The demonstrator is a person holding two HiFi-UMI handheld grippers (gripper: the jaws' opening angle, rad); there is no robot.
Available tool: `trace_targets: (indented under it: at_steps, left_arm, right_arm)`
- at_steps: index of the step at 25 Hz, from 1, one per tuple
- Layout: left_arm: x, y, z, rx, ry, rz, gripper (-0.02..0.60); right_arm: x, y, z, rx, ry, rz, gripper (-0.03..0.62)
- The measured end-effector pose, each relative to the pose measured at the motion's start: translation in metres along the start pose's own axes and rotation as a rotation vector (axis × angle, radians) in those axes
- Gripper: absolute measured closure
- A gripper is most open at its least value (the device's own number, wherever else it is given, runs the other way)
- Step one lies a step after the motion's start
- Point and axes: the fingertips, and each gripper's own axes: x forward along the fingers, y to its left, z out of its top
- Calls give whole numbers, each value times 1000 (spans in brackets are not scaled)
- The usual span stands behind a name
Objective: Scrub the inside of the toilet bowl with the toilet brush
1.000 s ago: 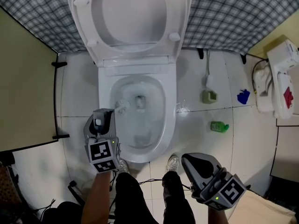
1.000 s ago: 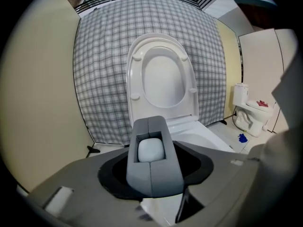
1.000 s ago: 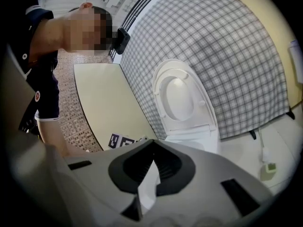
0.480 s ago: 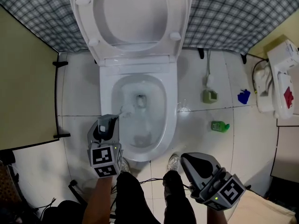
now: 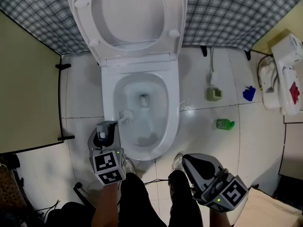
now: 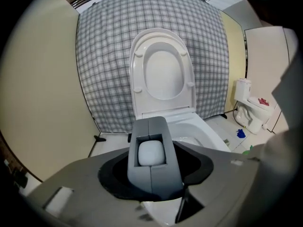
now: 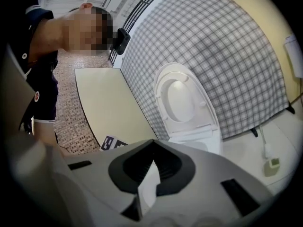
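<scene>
My left gripper (image 5: 105,130) clamped on toilet brush (image 5: 125,115) handle, bristle head down inside toilet bowl (image 5: 173,109), near left wall, angled for scrubbing. My right gripper (image 5: 200,167) closed, nothing in it, parked low by shoes (image 5: 177,161), likely to stay clear of stroke.

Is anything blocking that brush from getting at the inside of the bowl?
Nothing visible does. The seat stands raised, and the toilet brush, clamped in the left gripper, has its head down inside the toilet bowl, by the left wall.
</scene>
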Motion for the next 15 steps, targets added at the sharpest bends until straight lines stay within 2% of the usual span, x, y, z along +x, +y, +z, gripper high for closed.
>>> trace_targets:
  at_steps: [7,10,15]
  left_arm:
    - [44,-38,-16,-6,77,-79,374]
    - [28,-36,-10,3,68,-67,374]
    - [-23,-20,-25,-32,83,-31,374]
  right_arm:
    - [-16,-5,0,2,-12,-28,594]
    - [-23,-9,-3,8,-15,-36,594]
    - [-24,-7,1,16,-35,-27,594]
